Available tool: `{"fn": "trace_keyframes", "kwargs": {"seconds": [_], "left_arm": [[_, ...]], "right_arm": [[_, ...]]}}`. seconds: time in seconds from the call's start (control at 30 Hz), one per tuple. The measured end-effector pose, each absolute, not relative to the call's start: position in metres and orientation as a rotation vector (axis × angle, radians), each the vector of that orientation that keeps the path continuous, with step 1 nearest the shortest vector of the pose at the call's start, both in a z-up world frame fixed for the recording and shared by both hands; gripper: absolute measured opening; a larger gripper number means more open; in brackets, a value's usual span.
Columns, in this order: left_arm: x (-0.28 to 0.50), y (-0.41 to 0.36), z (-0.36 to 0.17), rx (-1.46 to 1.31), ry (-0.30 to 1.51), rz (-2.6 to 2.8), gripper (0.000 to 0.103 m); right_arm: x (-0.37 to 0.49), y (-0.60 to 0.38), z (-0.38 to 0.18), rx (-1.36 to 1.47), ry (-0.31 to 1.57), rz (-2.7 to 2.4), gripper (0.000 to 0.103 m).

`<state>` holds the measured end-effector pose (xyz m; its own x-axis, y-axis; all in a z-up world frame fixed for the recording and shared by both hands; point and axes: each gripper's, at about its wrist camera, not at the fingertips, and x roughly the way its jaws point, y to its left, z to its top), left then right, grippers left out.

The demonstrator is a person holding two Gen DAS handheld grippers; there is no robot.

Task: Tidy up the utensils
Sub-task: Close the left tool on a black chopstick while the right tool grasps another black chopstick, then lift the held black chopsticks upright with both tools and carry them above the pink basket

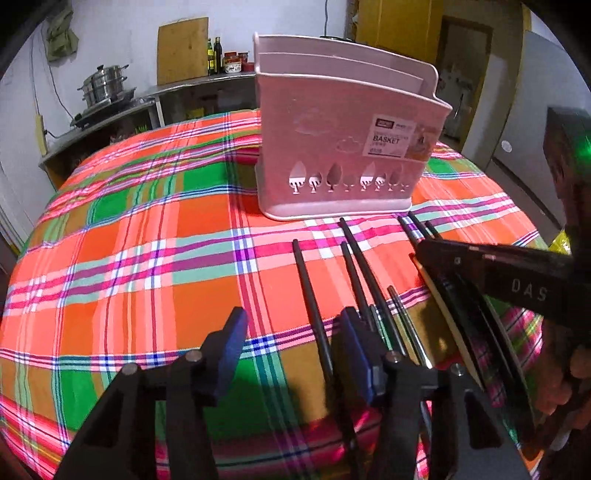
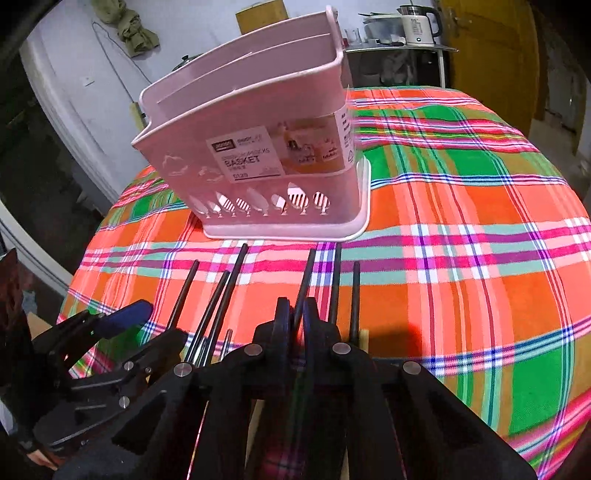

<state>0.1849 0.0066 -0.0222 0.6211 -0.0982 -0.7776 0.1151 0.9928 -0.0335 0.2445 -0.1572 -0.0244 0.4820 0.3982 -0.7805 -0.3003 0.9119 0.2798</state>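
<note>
A pink utensil basket stands upright on the plaid tablecloth, its slots showing nothing inside. Several black chopsticks lie side by side in front of it, pointing at it. In the left wrist view my left gripper is open, and one black chopstick lies between its blue pads, close to the right pad. My right gripper is shut on a black chopstick that sticks out ahead of its fingers. Each gripper appears in the other's view: the right gripper and the left gripper.
The plaid tablecloth covers a round table that drops off at the left and right edges. Behind it are a counter with steel pots and bottles, a kettle on a shelf, and a yellow door. A hand holds the right gripper.
</note>
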Motion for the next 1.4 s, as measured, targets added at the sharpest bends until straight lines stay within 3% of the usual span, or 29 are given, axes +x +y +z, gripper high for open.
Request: {"fn": "trace_keyframes", "kwargs": {"seconds": [0.43,0.53,0.67,0.93,1.4], "left_arm": [[0.190,0.002,-0.019,0.053,0.921,-0.107,0.045],[0.195,-0.002,-0.018,0.067,0.935,-0.122,0.035],[0.199,-0.007,-0.016,0.072,0.945,-0.142,0.009],[0.190,0.000,0.002,0.013,0.929,-0.176,0.005],[0.157,0.022,0.109,-0.051,0.721,-0.230,0.005]], "right_arm": [[0.232,-0.154,-0.021,-0.006,1.005,0.369,0.007],[0.232,-0.153,-0.021,-0.014,1.004,0.367,0.007],[0.231,-0.156,-0.017,0.014,1.002,0.379,0.005],[0.220,-0.167,0.019,0.058,0.915,0.411,0.005],[0.188,-0.170,0.114,0.074,0.685,0.465,0.004]]}}
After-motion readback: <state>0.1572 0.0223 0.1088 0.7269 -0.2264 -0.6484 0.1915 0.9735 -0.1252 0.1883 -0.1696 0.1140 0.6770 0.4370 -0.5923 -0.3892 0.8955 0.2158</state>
